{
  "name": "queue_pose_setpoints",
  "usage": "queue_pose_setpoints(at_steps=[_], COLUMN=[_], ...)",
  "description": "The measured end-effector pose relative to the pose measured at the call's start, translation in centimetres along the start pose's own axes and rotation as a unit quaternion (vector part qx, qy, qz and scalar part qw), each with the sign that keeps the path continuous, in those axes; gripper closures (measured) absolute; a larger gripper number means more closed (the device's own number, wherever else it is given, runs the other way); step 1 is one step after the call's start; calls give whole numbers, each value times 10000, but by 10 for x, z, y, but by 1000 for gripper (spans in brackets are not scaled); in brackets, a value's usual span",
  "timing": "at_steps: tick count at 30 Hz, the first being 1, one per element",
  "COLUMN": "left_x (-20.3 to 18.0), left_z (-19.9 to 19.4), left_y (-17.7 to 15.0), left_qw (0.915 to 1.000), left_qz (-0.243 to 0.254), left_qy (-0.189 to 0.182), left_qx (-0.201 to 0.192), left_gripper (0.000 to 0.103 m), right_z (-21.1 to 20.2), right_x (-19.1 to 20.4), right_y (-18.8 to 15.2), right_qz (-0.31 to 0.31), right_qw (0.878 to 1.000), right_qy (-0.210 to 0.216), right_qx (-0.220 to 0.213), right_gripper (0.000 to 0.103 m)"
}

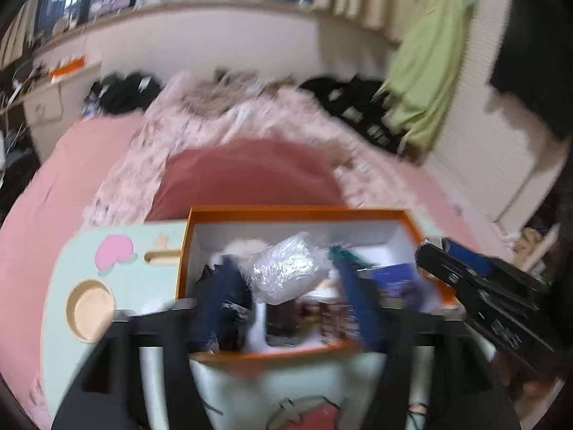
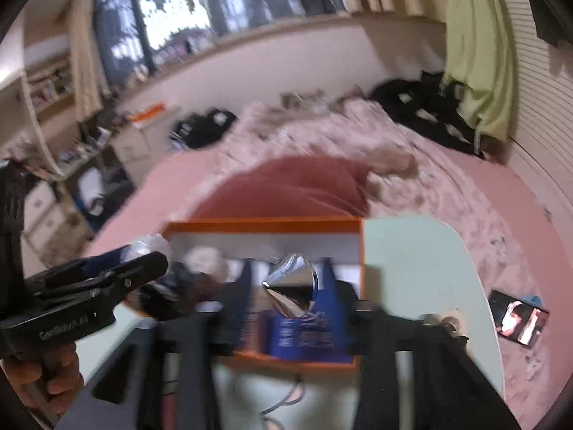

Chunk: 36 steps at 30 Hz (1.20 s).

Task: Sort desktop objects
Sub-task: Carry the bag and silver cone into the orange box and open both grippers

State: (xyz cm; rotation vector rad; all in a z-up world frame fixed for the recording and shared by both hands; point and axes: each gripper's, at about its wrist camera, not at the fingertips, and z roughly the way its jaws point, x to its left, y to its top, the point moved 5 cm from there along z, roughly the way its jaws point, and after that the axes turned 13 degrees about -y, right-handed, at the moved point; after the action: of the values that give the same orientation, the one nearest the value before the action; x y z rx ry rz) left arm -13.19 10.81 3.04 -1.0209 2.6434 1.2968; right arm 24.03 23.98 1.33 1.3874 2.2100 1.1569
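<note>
Right wrist: silver cone (image 2: 292, 288) between fingers (image 2: 240, 294)

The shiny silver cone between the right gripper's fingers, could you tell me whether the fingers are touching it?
Touching. In the right wrist view the silver cone sits squeezed between both fingers of the right gripper, above the orange box.

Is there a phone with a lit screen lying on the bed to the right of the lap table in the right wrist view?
Yes, a phone with a lit screen lies on the pink bedding just past the right edge of the mint lap table.

Glossy chrome cone (image 2: 292, 284), crinkly clear plastic bundle (image 1: 284, 268), matt orange cardboard box (image 1: 297, 210)
</note>
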Motion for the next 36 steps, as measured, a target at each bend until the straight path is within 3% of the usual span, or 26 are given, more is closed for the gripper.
queue_pose_setpoints(at_steps=[1, 3, 5, 10, 15, 22, 24, 27, 29, 31, 36], left_x=[6, 16, 12, 9, 9, 3, 5, -1, -10, -13, -4], left_z=[11, 27, 29, 22, 18, 3, -3, -30, -45, -54, -45], left_y=[-4, -18, -26, -36, -45, -60, -59, -56, -64, -79, -134], left_qw=[9998, 9991, 9986, 9981, 9974, 9967, 9971, 9980, 9984, 9984, 9972], left_qz=[-86, -199, 208, 323, 495, 683, 632, 552, 547, 518, 220], left_qy=[75, 78, 373, 463, 466, 381, 375, 251, 102, 183, 312], left_qx=[137, 369, 307, 249, 223, 222, 184, -187, -126, 91, 641], left_gripper=[28, 26, 24, 23, 22, 22, 22, 22, 22, 22, 22], right_z=[10, 12, 26, 43, 16, 4, -3, -38, -59, -69, -56], right_x=[-1, -2, -2, -25, -10, -3, -4, -4, -2, 1, 10], right_y=[-5, -11, -26, -47, -52, -66, -65, -60, -63, -72, -115], right_qz=[-40, -271, -433, 660, -49, -275, -299, -306, -419, -514, -816], right_qw=[9998, 9983, 9968, 9923, 9991, 9977, 9982, 9977, 9965, 9967, 9959], right_qy=[-143, -514, -559, 454, -97, -373, -458, -507, -494, -417, -368], right_qx=[124, -41, 371, 949, 416, 494, 261, -341, -521, -475, 145], right_gripper=[31, 24, 24, 21, 27, 28, 29, 28, 24, 21, 21])
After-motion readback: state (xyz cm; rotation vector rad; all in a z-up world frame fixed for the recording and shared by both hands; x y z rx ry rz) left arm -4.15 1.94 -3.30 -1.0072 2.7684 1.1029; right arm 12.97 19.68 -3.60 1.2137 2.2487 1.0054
